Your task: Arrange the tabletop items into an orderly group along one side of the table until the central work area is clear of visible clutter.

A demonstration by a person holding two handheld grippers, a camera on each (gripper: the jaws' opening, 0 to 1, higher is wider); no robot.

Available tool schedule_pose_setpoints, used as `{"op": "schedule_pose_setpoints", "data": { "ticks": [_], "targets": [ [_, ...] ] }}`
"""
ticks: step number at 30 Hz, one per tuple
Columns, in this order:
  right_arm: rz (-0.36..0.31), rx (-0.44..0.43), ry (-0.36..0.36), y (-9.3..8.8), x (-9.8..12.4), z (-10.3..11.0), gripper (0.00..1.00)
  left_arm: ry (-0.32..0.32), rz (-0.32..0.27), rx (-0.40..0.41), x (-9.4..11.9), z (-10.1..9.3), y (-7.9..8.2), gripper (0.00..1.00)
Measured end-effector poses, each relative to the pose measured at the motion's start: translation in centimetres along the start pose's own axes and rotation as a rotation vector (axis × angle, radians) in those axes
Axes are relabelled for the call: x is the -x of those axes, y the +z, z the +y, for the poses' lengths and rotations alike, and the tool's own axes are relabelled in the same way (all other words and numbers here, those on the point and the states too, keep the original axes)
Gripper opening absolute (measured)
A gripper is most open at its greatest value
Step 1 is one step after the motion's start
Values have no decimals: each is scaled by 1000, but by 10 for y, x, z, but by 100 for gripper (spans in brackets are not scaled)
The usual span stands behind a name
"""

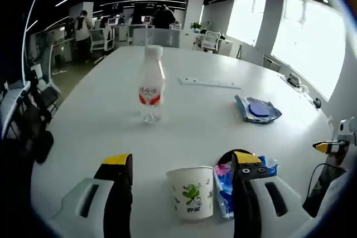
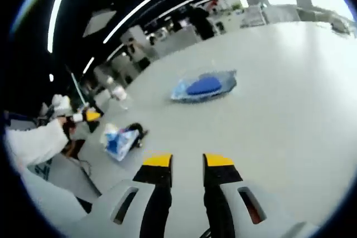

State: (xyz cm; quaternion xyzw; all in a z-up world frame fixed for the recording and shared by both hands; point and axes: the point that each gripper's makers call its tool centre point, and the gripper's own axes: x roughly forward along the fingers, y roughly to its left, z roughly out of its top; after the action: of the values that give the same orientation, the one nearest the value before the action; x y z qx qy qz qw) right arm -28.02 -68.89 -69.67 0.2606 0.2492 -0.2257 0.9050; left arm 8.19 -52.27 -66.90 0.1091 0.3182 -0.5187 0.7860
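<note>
A paper cup stands between the wide-open, empty jaws of the left gripper on a white table. A water bottle stands beyond the cup, a blue pouch well off to the cup's right, a crumpled wrapper touching its right side. Closing squarely on the cup without catching the wrapper looks wise. The right gripper, jaws narrowly parted and empty, hovers short of the pouch. The wrapper's printing is unreadable.

One bottle, one paper cup, two blue packets, one ruler.
</note>
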Motion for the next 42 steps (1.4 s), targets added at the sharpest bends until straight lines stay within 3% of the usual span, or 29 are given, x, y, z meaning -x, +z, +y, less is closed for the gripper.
{"op": "schedule_pose_setpoints", "data": {
  "ticks": [9,16,23,31,35,37,39,42],
  "targets": [
    [29,21,12,-3,-5,2,20,-25,36,-13,2,-2,-6,71],
    [33,9,20,-3,-5,2,19,-36,47,44,-4,-6,-8,70],
    [36,-7,20,-5,-2,-1,18,-30,114,67,-14,-12,-31,68],
    [17,-26,14,-2,2,-6,17,-33,148,106,-25,-16,-47,66],
    [7,-35,7,1,4,-10,17,-22,153,121,-28,-16,-52,61],
    [7,-29,8,1,4,-10,17,-22,147,133,-30,-17,-54,54],
    [1,-23,9,4,4,-11,17,16,154,144,-31,-10,-60,44],
    [-10,-19,10,8,5,-12,17,1,146,193,-34,-12,-63,43]
  ]
}}
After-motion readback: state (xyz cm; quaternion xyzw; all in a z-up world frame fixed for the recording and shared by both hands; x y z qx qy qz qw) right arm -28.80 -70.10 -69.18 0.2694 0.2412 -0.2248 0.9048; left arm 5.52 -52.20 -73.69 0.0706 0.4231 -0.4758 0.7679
